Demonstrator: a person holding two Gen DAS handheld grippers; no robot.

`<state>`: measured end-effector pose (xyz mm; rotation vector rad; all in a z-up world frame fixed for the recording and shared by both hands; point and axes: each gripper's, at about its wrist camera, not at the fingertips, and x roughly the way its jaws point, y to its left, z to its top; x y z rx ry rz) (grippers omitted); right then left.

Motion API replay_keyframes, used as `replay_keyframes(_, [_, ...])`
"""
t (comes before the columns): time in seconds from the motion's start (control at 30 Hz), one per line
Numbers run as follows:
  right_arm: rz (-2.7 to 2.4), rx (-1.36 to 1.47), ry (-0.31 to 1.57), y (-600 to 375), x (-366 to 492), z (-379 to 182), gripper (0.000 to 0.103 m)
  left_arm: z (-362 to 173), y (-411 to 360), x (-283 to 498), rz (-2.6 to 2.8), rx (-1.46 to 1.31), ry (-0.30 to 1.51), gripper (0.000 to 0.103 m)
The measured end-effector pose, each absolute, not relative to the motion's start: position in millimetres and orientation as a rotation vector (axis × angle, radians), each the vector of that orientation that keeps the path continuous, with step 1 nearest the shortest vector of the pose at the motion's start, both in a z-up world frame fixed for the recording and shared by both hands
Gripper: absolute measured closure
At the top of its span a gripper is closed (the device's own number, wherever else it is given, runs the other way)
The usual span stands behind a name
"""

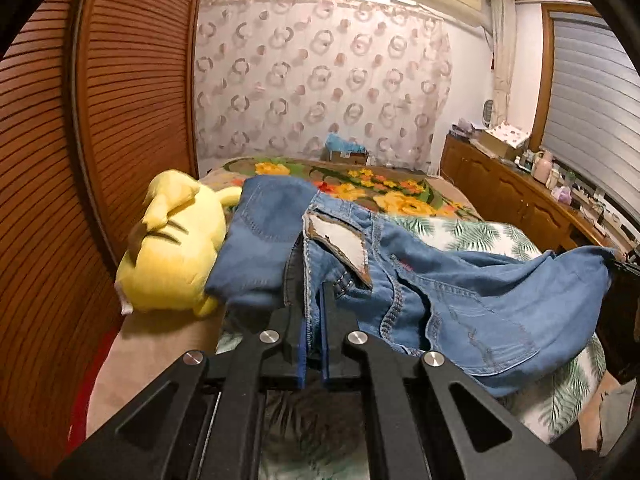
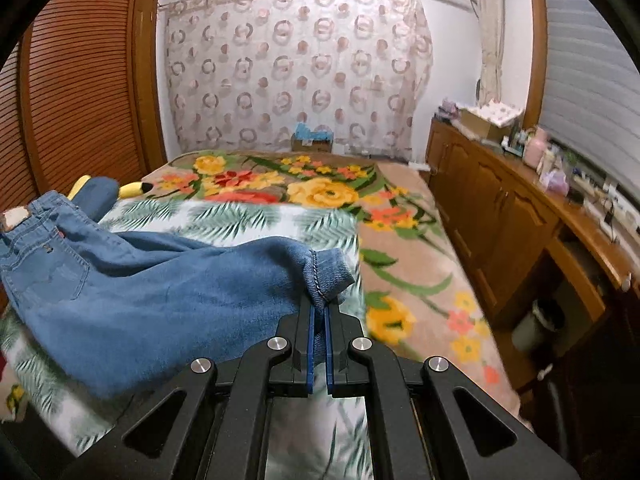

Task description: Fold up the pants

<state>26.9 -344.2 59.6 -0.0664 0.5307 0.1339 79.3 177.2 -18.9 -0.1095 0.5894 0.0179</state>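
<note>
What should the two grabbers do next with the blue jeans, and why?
Probably carry the leg hem across to the waist. The left gripper is shut on the waistband and the right gripper on the hem, so the jeans hang stretched between them above the bed.

one pair of jeans [image 1: 460, 292], one yellow plush toy [image 1: 172, 244] (lying sideways), two blankets [image 2: 224, 220]

Blue denim pants [image 1: 460, 300] — rumpled, lifted at waistband and hem, perhaps partly folded — sag across bed.
</note>
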Motion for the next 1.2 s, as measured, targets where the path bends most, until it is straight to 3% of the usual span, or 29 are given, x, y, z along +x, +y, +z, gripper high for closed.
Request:
replay_keyframes(0.33, [0.16, 0.022, 0.702, -355.1, 15.2, 0.8, 0.1, -66.3, 178.0, 64.2, 0.047, -0.101, 0.729, 0.094])
replay_keyframes(0.43, [0.159, 0.016, 0.704, -356.1, 22.8, 6.3, 0.088, -64.4, 176.1, 66.0, 0.052, -0.086, 0.735, 0.074])
replay_keyframes(0.5, [0.144, 0.005, 0.687, -357.5, 27.3, 13.1, 0.067, -60.0, 175.0, 66.4, 0.054, -0.088, 0.718, 0.041])
replay_keyframes(0.57, [0.15, 0.004, 0.664, -357.1, 23.0, 16.1, 0.063, -57.3, 175.3, 69.0, 0.047, -0.092, 0.701, 0.029])
replay_keyframes(0.8, [0.191, -0.029, 0.603, -341.5, 69.3, 18.3, 0.053, -50.4, 154.8, 103.5, -0.005, -0.057, 0.683, 0.028])
replay_keyframes(1.2, [0.292, -0.084, 0.732, -334.1, 177.0, -13.5, 0.053, -39.1, 119.3, 173.5, -0.109, -0.015, 0.672, 0.028])
